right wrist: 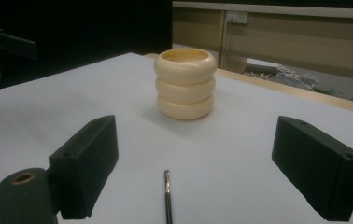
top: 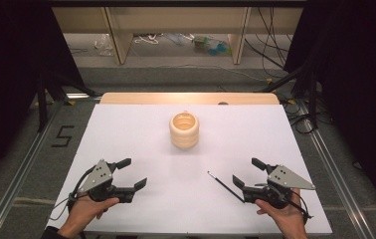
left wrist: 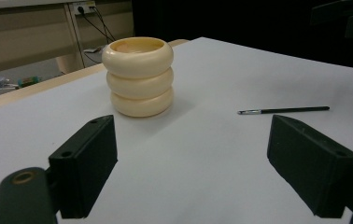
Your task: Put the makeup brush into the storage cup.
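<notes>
While both hands rest at the near edge of the white desk (top: pixel 141 134), the left gripper (top: pixel 134 174) sits at the near left with its fingers (left wrist: pixel 86 163) spread wide and nothing between them. The right gripper (top: pixel 248 173) sits at the near right, its fingers (right wrist: pixel 88 163) just as wide apart and gripping nothing. A thin dark brush (top: pixel 224 185) lies flat on the desk just beside the right gripper, on the side towards the middle, its metal-collared tip pointing away from the person; in the right gripper view the brush (right wrist: pixel 167 196) runs up between the two fingers without touching either, and in the left gripper view the brush (left wrist: pixel 284 110) lies well off to the right. A cream-coloured holder (top: pixel 184 130), shaped like three stacked rings and open at the top, stands upright near the middle of the desk towards the far side, well apart from both grippers and from the brush. Its opening faces up; what is inside cannot be made out.
</notes>
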Available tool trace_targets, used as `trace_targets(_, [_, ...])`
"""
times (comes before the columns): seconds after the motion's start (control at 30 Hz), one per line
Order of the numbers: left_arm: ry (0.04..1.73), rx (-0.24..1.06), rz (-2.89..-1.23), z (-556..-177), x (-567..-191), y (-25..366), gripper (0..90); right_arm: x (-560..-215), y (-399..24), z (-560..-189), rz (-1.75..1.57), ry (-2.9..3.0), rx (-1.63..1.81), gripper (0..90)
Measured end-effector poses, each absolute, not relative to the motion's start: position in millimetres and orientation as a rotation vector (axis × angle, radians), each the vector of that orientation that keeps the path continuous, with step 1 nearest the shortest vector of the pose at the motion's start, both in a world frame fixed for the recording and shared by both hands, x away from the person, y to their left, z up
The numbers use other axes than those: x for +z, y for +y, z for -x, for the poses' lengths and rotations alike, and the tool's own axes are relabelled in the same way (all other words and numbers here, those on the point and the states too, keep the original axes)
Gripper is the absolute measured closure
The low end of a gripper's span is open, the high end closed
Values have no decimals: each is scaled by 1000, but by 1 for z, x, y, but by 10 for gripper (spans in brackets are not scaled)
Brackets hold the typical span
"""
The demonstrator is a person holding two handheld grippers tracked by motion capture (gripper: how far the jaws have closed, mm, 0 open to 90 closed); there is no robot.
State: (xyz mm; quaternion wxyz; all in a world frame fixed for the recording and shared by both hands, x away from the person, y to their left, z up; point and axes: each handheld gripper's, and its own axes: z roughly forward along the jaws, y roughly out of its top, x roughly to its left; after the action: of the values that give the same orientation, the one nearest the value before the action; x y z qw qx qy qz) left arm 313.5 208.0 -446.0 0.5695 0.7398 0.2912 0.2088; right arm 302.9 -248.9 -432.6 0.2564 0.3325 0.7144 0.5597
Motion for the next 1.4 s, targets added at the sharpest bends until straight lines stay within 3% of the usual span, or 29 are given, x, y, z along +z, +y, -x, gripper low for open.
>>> trace_targets(0.47, [681,489,-1739,-314,-446,208,160,-432,-248,-304,-910,1943,1521,175])
trace_targets(1.4, [682,487,-1749,-316,-447,207,160,-417,-229,-332,-951,2174,1181,177])
